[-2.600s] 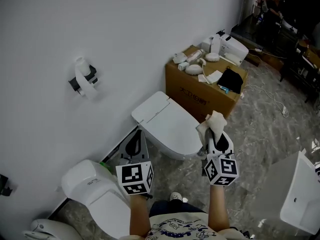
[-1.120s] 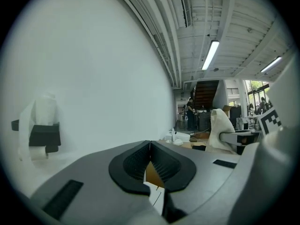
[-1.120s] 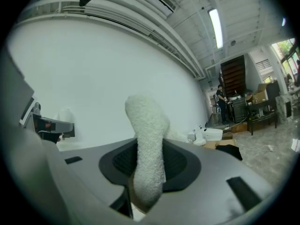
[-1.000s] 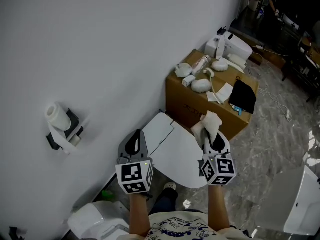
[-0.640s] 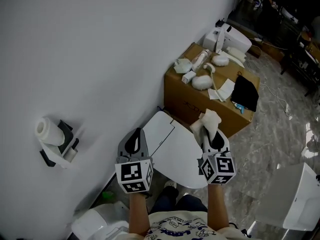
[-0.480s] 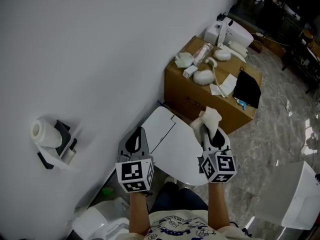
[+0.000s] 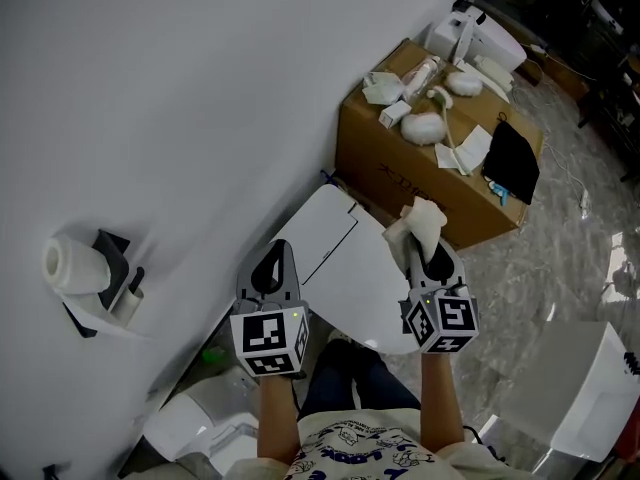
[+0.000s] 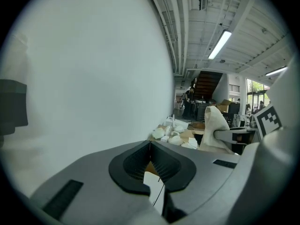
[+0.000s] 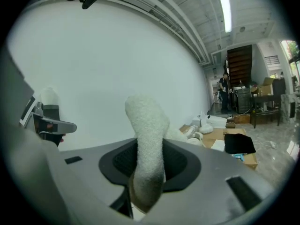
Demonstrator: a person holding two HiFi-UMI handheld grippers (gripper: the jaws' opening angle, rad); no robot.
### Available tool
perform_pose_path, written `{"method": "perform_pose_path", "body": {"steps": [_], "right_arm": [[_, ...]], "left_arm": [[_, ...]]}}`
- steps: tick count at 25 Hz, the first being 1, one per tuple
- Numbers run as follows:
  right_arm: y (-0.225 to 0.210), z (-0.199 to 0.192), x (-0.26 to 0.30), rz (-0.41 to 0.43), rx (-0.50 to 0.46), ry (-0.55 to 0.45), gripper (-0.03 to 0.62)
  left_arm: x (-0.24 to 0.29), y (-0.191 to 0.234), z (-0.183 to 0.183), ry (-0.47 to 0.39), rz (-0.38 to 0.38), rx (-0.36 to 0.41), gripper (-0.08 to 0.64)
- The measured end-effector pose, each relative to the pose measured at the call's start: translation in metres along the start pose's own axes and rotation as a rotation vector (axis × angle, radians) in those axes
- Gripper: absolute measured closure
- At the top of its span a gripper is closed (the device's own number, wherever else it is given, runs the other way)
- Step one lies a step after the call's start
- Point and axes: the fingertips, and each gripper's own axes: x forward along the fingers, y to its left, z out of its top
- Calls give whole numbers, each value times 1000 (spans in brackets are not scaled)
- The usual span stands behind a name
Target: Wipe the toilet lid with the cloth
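— So, right gripper (image 9: 148,168)?
— Jaws clamped on the cloth (image 9: 146,125); it sticks up past the tips.
— Left gripper (image 8: 150,146)?
— Jaws together, nothing in them.
— Lid (image 7: 340,258)?
— White, down flat, between both grippers in the head view. Cloth sits over its right edge, contact unclear. Box (image 7: 400,183) just behind, against the wall (image 7: 180,98).
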Motion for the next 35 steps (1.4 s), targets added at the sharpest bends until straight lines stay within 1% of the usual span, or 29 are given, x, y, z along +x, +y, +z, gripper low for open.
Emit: {"method": "perform_pose_path", "body": {"steps": [6, 14, 20, 27, 35], "right_arm": [[-4, -18, 24, 22, -13, 43, 474], [-14, -51, 56, 37, -21, 111, 474], [-18, -82, 85, 72, -59, 167, 474], [-22, -127, 119, 116, -94, 233, 474], [-35, -184, 160, 151, -101, 319, 474]], "left_arm": [[20, 3, -22, 46, 5, -13, 555], [44, 7, -53, 102, 9, -32, 555], [64, 11, -79, 141, 11, -50, 555], [85, 18, -117, 196, 23, -59, 555], [115, 19, -160, 277, 27, -48, 555]]}}
